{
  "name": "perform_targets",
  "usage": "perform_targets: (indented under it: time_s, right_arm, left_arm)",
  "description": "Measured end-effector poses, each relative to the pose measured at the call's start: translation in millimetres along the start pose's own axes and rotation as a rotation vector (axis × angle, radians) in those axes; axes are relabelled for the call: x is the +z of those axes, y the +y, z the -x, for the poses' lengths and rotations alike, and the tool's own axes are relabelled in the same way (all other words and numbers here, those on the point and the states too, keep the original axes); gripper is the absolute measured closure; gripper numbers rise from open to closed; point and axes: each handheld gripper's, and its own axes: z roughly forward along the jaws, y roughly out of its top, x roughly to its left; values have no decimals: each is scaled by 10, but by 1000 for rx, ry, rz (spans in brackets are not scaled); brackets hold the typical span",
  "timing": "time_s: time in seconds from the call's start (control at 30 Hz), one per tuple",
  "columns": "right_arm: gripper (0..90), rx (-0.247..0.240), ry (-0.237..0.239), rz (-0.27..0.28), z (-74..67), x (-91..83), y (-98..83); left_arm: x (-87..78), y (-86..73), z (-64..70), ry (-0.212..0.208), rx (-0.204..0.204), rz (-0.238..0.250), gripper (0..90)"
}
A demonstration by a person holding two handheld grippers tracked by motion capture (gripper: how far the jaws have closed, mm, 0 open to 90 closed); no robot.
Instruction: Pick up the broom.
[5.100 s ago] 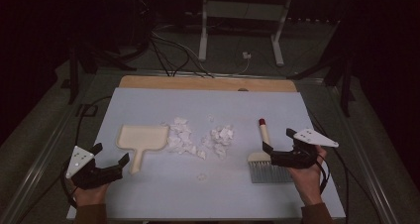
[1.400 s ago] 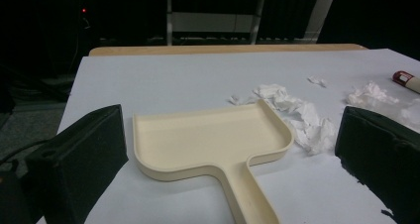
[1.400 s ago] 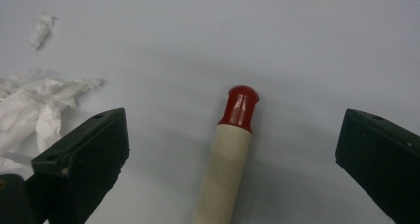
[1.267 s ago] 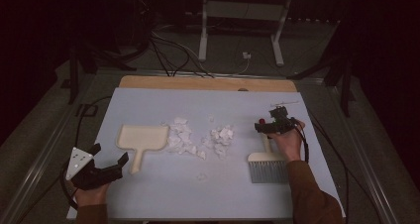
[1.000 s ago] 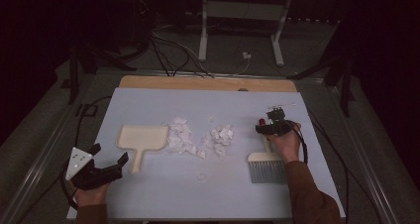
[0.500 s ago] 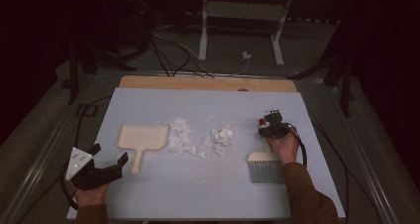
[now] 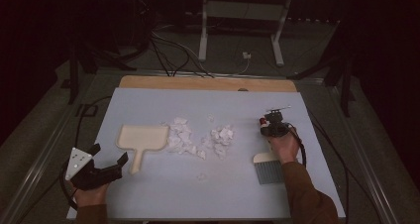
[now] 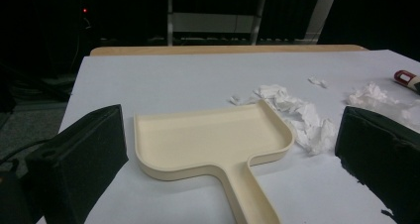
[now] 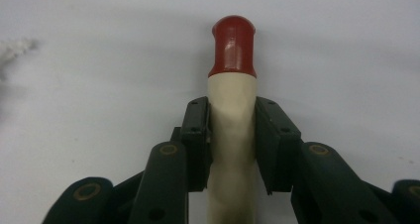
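A brush lies at the table's right, with grey bristles (image 7: 270, 169), a cream handle (image 9: 232, 110) and a red tip (image 9: 234, 45). My right gripper (image 7: 271, 127) points down over the handle's far end. Its jaws have just been closing and now press on both sides of the handle; in the right gripper view (image 9: 232, 135) the pads clamp the cream part just below the red tip. A cream dustpan (image 7: 143, 137) lies left of centre, next to a pile of white paper scraps (image 7: 185, 137). My left gripper (image 7: 110, 153) rests open near the dustpan's handle (image 8: 247, 194).
The work surface is a pale sheet (image 7: 208, 105) on a wooden board (image 7: 208, 83). More scraps (image 7: 222, 137) lie between the dustpan and the brush, with one small piece (image 7: 200, 176) nearer me. Cables and a metal stand (image 7: 237, 16) sit on the dark floor beyond.
My right gripper has gone from beside the bristles to the far end of the brush handle and closed on it. The left gripper has not moved.
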Motion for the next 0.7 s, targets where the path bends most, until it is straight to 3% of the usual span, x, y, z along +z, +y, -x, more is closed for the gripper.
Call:
perform_targets:
  time_s: [0.33,0.7]
  right_arm:
    - [692,12,25,103,23,-224,15]
    - [694,-20,67,212,-4,-481,16]
  left_arm:
    - [10,-1,33,-4,6,-6,6]
    - [67,13,128,-43,9,-10,6]
